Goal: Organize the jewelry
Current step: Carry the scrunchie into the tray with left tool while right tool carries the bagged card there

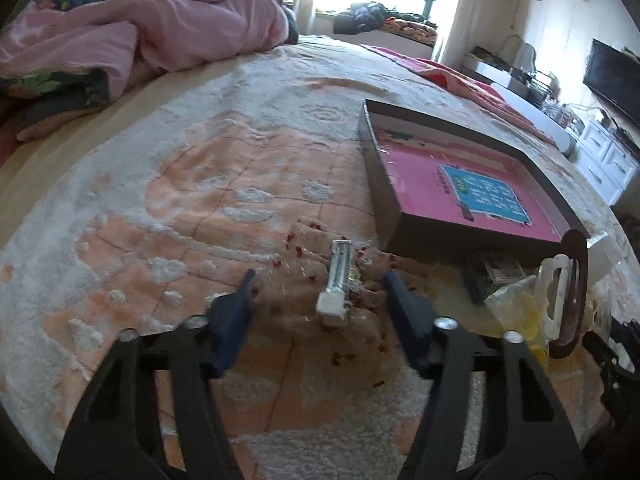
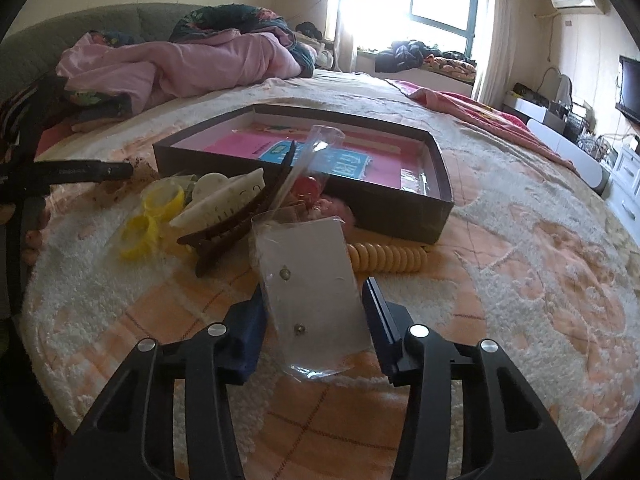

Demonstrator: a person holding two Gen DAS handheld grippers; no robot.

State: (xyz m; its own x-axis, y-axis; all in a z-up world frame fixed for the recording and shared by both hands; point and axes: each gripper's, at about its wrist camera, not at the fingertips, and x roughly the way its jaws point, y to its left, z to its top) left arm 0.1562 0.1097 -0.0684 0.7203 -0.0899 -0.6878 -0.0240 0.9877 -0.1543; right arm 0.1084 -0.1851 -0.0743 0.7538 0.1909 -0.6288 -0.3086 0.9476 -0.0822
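Note:
A shallow dark box [image 2: 376, 204] with a pink sheet inside lies on the bed; it also shows in the left wrist view [image 1: 472, 240]. My left gripper [image 1: 320, 280] is open over a white bar-shaped clip [image 1: 338, 284] lying among small red beads on the blanket. My right gripper [image 2: 314, 292] is open around a clear packet with an earring card [image 2: 312, 276], which lies between the fingers. In front of the box lie a brown hair claw [image 2: 236, 220], a white comb clip [image 2: 224, 200], yellow rings [image 2: 148, 224] and a cream beaded bracelet [image 2: 388, 258].
A pink quilt [image 2: 180, 64] is piled at the bed's far side. A dark bangle [image 1: 576, 292], a white tag and yellow plastic lie right of the left gripper. The left gripper's arm [image 2: 72, 172] shows at the left of the right wrist view. A cabinet and TV [image 1: 612, 76] stand right.

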